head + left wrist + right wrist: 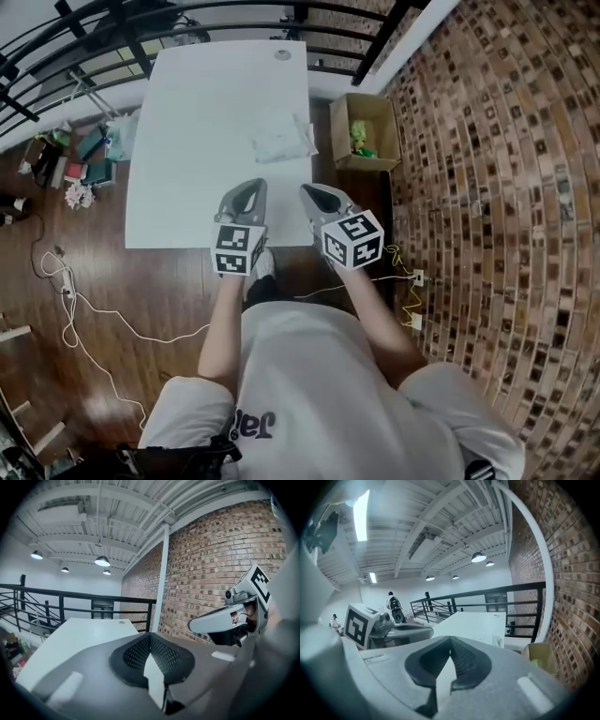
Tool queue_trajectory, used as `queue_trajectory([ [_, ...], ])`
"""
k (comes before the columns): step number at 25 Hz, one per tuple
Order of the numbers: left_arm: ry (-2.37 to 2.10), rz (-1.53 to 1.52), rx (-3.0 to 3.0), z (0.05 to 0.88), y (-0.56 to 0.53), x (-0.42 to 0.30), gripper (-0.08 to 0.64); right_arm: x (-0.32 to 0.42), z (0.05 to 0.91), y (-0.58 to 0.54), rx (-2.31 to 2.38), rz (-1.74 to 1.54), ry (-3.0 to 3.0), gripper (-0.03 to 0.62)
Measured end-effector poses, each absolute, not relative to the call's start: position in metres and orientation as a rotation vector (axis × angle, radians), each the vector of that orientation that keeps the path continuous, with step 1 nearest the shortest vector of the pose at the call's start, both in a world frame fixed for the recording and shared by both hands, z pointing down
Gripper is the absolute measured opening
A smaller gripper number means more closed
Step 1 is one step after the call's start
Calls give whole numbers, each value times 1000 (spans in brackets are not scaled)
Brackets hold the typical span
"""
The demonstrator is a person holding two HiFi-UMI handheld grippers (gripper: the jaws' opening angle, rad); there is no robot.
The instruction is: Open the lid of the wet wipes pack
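The wet wipes pack [281, 142] is a pale, flat packet lying on the white table [197, 150], towards its right side; whether its lid is up cannot be made out. Both grippers hover side by side over the table's near edge, well short of the pack. My left gripper [251, 190] has its jaws together with nothing between them, as the left gripper view [150, 639] shows. My right gripper [312, 194] is likewise shut and empty [450, 641]. Each gripper shows in the other's view: the right one [234, 616] and the left one [389, 625].
An open cardboard box [366, 131] with something green inside stands on the floor beside the table's right edge. A black railing [234, 14] runs behind the table and a brick wall [506, 169] rises at the right. A small round object [282, 54] lies at the far table edge. Clutter [75, 159] and cables [84, 309] lie on the floor to the left.
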State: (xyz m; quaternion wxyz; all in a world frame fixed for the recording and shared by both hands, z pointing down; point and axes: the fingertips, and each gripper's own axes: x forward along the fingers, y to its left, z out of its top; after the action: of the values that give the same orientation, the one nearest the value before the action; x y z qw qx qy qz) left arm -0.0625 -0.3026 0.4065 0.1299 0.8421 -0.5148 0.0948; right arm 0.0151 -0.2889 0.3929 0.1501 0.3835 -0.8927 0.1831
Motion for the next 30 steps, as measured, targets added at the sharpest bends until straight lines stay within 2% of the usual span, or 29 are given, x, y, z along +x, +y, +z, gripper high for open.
queue_trajectory([
  [5,-1687,220,2558,352,-211,-30,15,82,328,-210,1327,467,-2765,-9],
  [8,-1847,124,2505,321,-139,-15,15,129,320,-150,1413,362,-2755,-9],
  [12,-1855,219,2452,309,-55,9,15,168,323,-80,1531,371,-2704,-9],
  [19,-1885,185,2500,259,8,2,15,134,274,-18,1431,611,-2887,-9],
  [30,-1862,28,2543,234,45,-42,15,48,273,31,1273,612,-2868,-8],
])
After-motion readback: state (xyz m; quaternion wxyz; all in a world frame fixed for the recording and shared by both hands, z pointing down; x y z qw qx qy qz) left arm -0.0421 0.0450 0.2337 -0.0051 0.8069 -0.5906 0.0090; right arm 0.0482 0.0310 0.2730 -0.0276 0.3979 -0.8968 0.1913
